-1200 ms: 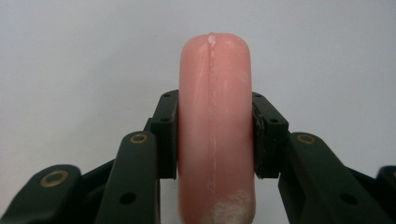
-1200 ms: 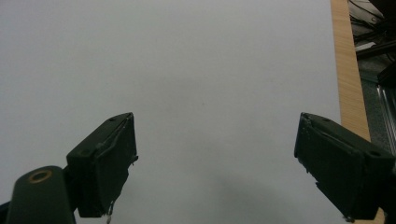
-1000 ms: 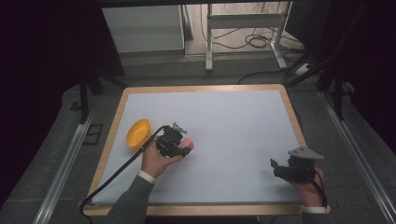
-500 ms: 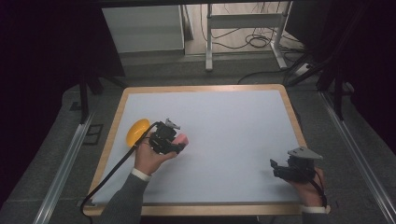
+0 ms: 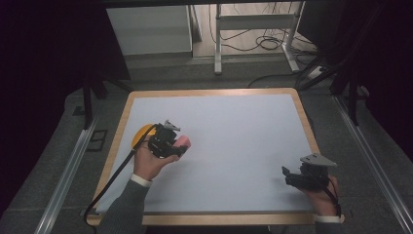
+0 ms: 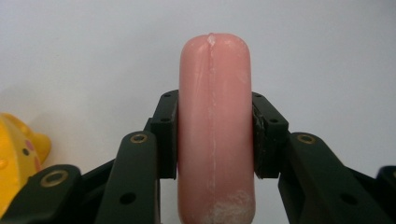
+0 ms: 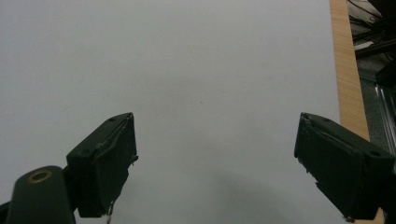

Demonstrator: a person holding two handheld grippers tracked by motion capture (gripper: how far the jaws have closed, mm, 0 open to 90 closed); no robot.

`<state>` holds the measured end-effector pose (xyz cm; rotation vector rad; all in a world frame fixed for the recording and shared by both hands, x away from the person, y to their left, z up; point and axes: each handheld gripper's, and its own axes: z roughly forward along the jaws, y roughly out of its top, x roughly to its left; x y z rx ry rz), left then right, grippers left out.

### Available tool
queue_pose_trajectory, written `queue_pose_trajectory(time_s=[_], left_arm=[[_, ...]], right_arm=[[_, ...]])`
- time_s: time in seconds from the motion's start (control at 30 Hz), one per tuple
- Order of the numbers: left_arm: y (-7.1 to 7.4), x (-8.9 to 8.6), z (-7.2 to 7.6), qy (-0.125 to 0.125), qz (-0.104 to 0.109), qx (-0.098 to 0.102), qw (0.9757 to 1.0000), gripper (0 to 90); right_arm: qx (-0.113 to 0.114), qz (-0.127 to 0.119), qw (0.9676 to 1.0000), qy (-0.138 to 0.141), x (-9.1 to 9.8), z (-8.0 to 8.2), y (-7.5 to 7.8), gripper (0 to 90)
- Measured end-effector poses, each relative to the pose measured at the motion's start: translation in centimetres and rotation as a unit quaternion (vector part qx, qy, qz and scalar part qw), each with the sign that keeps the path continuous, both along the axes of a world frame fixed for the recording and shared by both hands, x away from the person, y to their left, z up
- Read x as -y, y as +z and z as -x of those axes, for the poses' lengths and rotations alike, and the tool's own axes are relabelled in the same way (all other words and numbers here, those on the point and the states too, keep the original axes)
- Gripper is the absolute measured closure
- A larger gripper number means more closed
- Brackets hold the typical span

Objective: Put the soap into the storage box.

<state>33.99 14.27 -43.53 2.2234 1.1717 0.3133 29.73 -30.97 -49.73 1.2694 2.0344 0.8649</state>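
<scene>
A pink sausage-shaped piece (image 6: 215,126) stands upright between the two black jaws of my left gripper (image 6: 215,135), which is shut on it. From above, the left gripper (image 5: 181,146) holds that pink piece (image 5: 183,141) over the left part of the white table top (image 5: 243,126). A yellow toy (image 5: 141,134) lies just behind and left of it, and its edge (image 6: 16,154) appears at the left of the left gripper view. My right gripper (image 5: 287,175) rests near the front right corner, and its jaws (image 7: 215,168) stand wide apart with nothing between them.
The white table top has a wooden rim (image 5: 306,117), close on the right in the right gripper view (image 7: 348,70). A black cable (image 5: 114,178) trails from the left gripper over the front left edge. Metal rails (image 5: 68,175) flank the table.
My left hand has carried the pink piece a little to the left and back, closer to the yellow toy. The right hand has stayed where it was.
</scene>
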Motion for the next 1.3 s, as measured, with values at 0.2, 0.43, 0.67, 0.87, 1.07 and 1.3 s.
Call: queue_pose_trajectory(time_s=[0.2, 0.43, 0.67, 0.87, 1.07, 1.3], left_arm=[[0.3, -0.9, -0.3, 0.006, 0.0, 0.0, 1.0, 60.1], [0.5, -1.7, -0.5, 0.016, 0.002, 0.002, 0.9999, 60.1], [0.7, -2.6, -0.7, 0.028, 0.003, 0.007, 0.9996, 60.2], [1.0, -3.4, -0.9, 0.037, 0.003, 0.008, 0.9993, 60.2], [1.1, -4.1, -1.2, 0.045, 0.0, 0.009, 0.9989, 60.2], [1.3, -4.8, -1.4, 0.054, -0.001, 0.01, 0.9985, 60.2]], right_arm=[[0.0, -0.001, 1.0, -0.003, 0.2, 0.1, 0.0, 12.9], [0.0, 0.0, 1.0, -0.003, 0.2, 0.0, -0.1, 12.9], [-0.001, 0.0, 1.0, -0.003, 0.2, 0.0, -0.1, 12.9], [-0.002, 0.001, 1.0, -0.003, 0.2, 0.0, -0.1, 12.9], [-0.003, 0.002, 1.0, -0.003, 0.2, 0.0, -0.2, 12.9], [-0.003, 0.0, 1.0, -0.004, 0.2, 0.0, -0.2, 12.9]])
